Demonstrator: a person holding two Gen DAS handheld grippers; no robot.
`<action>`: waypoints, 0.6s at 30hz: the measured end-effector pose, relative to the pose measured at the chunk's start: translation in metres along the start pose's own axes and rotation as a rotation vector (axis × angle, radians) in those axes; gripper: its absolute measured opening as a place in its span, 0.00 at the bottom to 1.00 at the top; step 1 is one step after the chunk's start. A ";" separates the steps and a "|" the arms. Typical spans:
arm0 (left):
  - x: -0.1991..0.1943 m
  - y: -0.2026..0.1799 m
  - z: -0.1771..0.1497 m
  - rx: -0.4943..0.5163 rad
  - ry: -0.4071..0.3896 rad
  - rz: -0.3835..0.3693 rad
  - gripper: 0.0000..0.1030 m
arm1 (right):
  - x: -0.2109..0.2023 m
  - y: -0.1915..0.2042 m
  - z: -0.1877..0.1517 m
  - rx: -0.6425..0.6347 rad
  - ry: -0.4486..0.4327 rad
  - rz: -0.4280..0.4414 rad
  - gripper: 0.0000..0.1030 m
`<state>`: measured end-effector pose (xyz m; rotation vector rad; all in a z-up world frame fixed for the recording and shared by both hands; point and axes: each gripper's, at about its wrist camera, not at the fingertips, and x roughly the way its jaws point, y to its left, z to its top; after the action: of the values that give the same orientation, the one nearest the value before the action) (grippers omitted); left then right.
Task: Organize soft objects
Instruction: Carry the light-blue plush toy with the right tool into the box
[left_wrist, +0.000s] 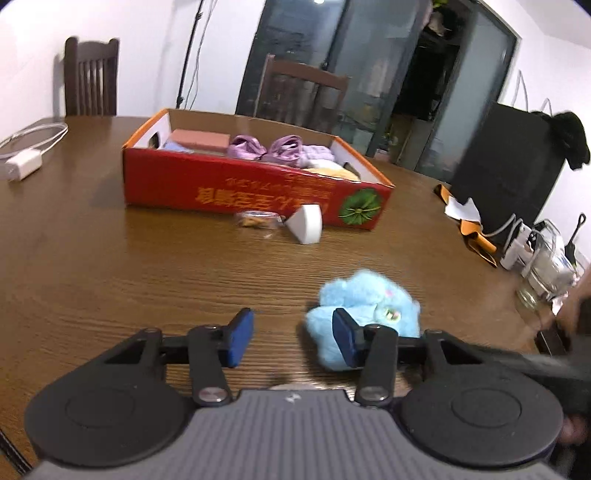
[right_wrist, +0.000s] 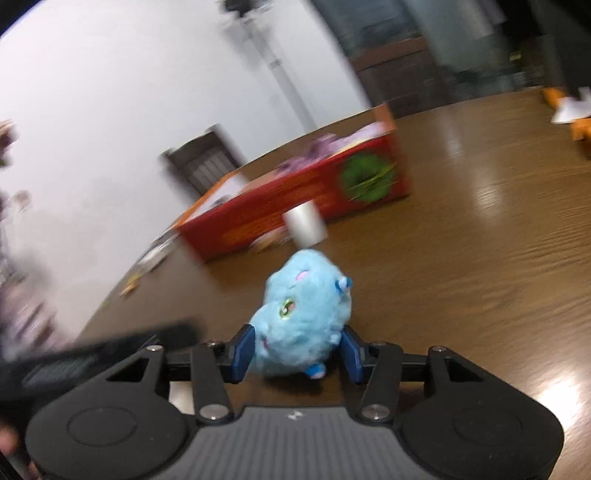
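A light blue plush toy (right_wrist: 303, 314) sits between the blue pads of my right gripper (right_wrist: 297, 350), which is shut on it just above the wooden table (right_wrist: 480, 258). The same plush (left_wrist: 364, 302) shows in the left wrist view, behind and to the right of my left gripper (left_wrist: 291, 338), which is open and empty; its right pad overlaps the plush in the picture. A red cardboard box (left_wrist: 251, 192) stands farther back, holding purple, pink and yellow soft things. The box (right_wrist: 295, 210) also shows blurred in the right wrist view.
A white cup (left_wrist: 306, 223) lies on its side in front of the box, beside a small wrapped snack (left_wrist: 255, 219). A white charger with cable (left_wrist: 24, 164) lies at the left. A black case (left_wrist: 506, 173), orange paper, a power strip and a glass jar (left_wrist: 543, 273) crowd the right. Chairs stand behind the table.
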<state>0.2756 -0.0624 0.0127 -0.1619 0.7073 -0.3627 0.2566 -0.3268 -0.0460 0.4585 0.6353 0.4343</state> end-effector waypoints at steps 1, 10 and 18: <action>0.000 0.003 0.001 -0.012 0.003 -0.011 0.45 | -0.007 0.002 -0.003 -0.003 -0.018 0.014 0.52; 0.020 0.001 0.000 -0.098 0.090 -0.182 0.45 | 0.006 -0.009 0.012 -0.022 -0.051 -0.081 0.53; 0.032 0.016 -0.001 -0.208 0.142 -0.268 0.36 | 0.019 -0.021 0.015 0.085 -0.008 0.024 0.34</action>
<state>0.3023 -0.0598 -0.0115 -0.4334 0.8661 -0.5602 0.2850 -0.3386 -0.0554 0.5492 0.6427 0.4288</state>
